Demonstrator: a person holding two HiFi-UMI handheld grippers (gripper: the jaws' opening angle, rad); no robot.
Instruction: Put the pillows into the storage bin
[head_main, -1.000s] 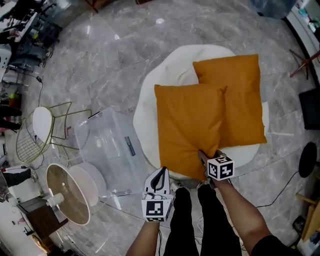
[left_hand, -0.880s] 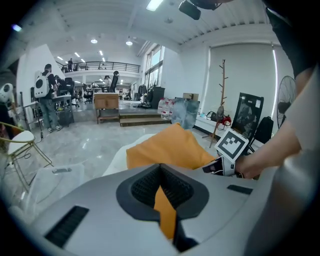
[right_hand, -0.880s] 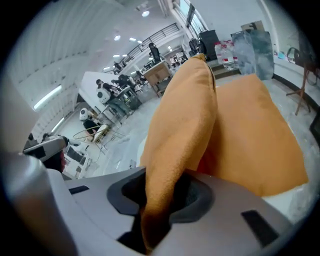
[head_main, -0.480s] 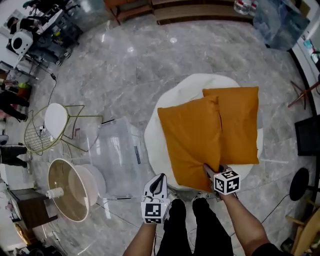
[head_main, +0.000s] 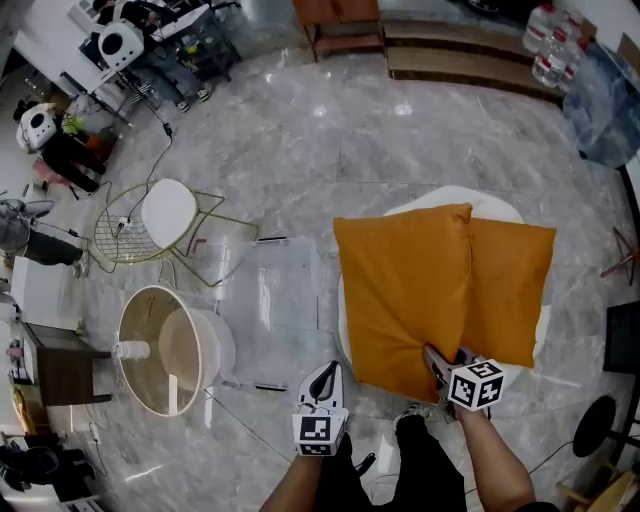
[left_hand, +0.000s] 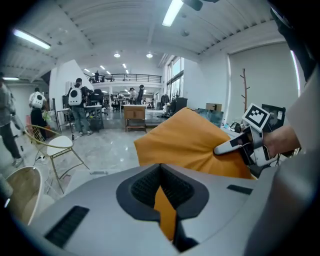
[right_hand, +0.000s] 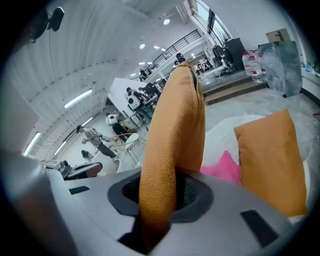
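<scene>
Our left gripper (head_main: 323, 372) and right gripper (head_main: 437, 358) each clamp the near edge of the plain orange pillow (head_main: 405, 300), now raised higher off the white cushion (head_main: 450, 197) than a second ago.

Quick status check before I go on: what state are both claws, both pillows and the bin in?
near pillow: gripped at its near edge, tilted up off the white cushion.
left claw: shut, a sliver of the near pillow's orange fabric pinched in it.
right claw: shut on the near pillow's edge.
far pillow: lying flat on the cushion, ungripped.
storage bin: on the floor, no pillow in it.
</scene>
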